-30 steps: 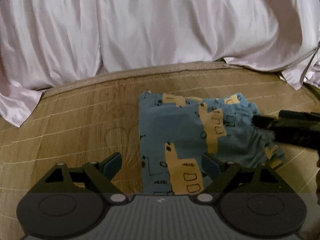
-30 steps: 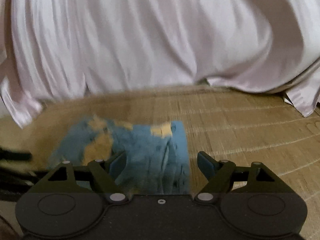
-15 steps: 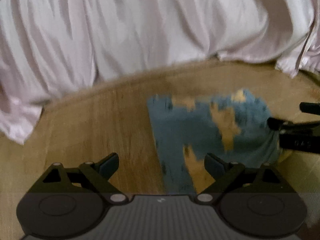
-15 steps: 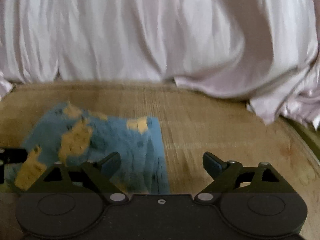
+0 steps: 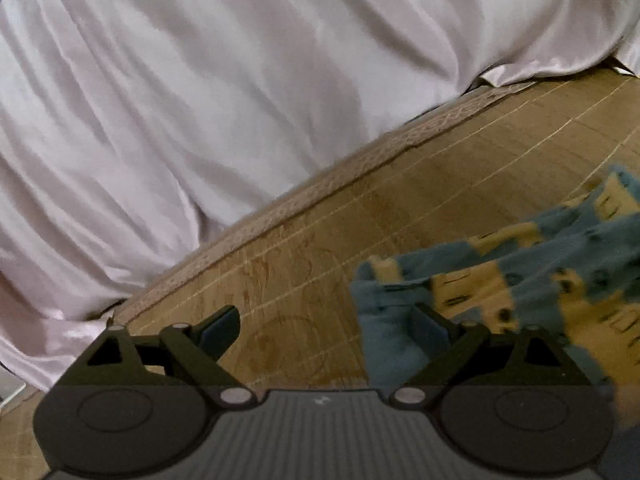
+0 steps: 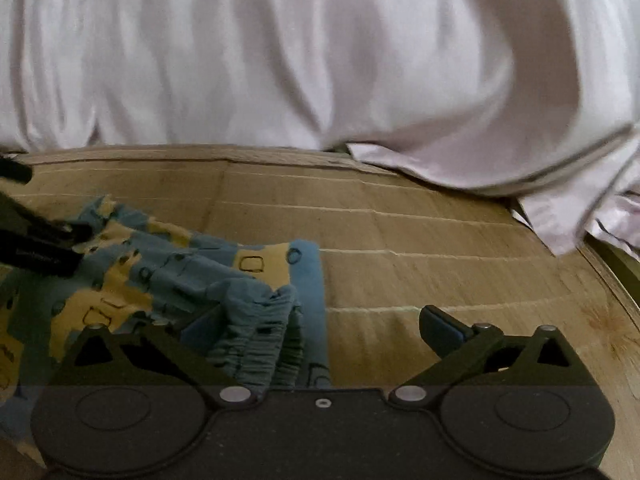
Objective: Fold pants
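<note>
Patterned blue pants (image 6: 192, 280) lay bunched on the bamboo mat (image 6: 440, 248), between both grippers: rightward of the released left gripper (image 5: 324, 332), leftward of the released right gripper (image 6: 320, 328), each equally near.

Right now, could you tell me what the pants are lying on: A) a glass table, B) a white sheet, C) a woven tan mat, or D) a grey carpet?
C: the pants lie bunched on the tan woven mat, while the white sheet hangs behind it, past the mat's far edge.
</note>
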The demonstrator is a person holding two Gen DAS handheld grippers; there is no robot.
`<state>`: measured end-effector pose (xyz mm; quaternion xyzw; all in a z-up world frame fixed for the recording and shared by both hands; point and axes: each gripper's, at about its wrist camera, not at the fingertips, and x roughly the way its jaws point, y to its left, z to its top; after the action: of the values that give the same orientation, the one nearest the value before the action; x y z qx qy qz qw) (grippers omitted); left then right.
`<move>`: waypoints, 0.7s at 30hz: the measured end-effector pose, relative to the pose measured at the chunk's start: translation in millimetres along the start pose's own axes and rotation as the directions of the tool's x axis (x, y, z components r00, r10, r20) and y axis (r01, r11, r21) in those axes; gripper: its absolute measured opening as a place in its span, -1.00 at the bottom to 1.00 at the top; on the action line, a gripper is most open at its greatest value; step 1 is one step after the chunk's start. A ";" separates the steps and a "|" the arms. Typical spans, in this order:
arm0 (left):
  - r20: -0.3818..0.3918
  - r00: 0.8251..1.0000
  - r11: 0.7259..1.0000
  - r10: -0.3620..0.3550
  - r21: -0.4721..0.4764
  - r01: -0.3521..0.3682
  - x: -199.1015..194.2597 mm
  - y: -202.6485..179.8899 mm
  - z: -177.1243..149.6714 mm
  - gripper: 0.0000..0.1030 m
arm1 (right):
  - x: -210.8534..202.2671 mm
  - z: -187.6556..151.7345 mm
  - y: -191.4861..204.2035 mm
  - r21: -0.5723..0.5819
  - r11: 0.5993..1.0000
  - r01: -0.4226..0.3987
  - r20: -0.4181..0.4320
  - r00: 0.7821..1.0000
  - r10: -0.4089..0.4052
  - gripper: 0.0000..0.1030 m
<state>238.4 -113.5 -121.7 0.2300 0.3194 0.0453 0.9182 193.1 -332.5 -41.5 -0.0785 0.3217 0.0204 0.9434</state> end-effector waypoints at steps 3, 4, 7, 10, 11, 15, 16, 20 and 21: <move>-0.007 1.000 1.000 0.008 -0.017 -0.008 -2.5 0.2 -2.4 0.88 | -4.1 -0.5 2.2 0.003 1.000 0.015 -0.006 1.000 -0.015 0.98; -0.008 1.000 1.000 0.011 -0.010 -0.011 -2.3 1.6 -2.5 0.88 | -5.5 -0.4 2.3 0.006 1.000 0.017 -0.003 1.000 -0.017 0.98; -0.010 1.000 1.000 0.017 -0.020 -0.017 -11.7 6.2 1.4 0.84 | -23.3 -1.6 -1.1 0.030 0.999 0.034 0.040 0.999 -0.035 0.97; 0.028 0.998 0.992 -0.056 -0.110 0.058 -38.8 18.4 0.0 0.86 | -44.0 -4.2 -4.9 0.046 0.999 0.003 0.112 0.994 -0.008 0.98; 0.031 0.997 0.989 -0.076 -0.125 0.080 -45.9 19.2 -1.9 0.87 | -45.6 -4.1 -3.2 0.039 0.999 -0.008 0.117 0.993 0.004 0.98; -0.009 0.991 0.985 -0.131 -0.110 0.130 -66.9 5.6 -21.8 0.87 | -42.3 -11.0 12.3 -0.047 0.999 0.022 0.036 0.999 -0.020 0.98; -0.023 0.991 0.987 -0.133 -0.089 0.130 -70.1 0.1 -28.6 0.87 | -43.6 -13.7 13.7 -0.058 0.998 0.023 0.020 1.000 -0.022 0.98; -0.028 0.992 0.991 -0.126 -0.049 0.125 -81.3 -5.8 -47.2 0.91 | -46.8 -25.6 17.6 -0.138 0.990 0.040 -0.063 0.997 -0.049 0.98; -0.038 0.991 0.991 -0.127 -0.055 0.125 -82.5 -3.3 -46.4 0.95 | -48.8 -28.7 15.2 -0.120 0.992 0.040 -0.061 0.997 -0.048 0.98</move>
<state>144.7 -117.2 -108.5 0.1843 0.3510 0.0003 0.9181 135.7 -321.5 -36.2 -0.1423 0.3482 0.0164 0.9264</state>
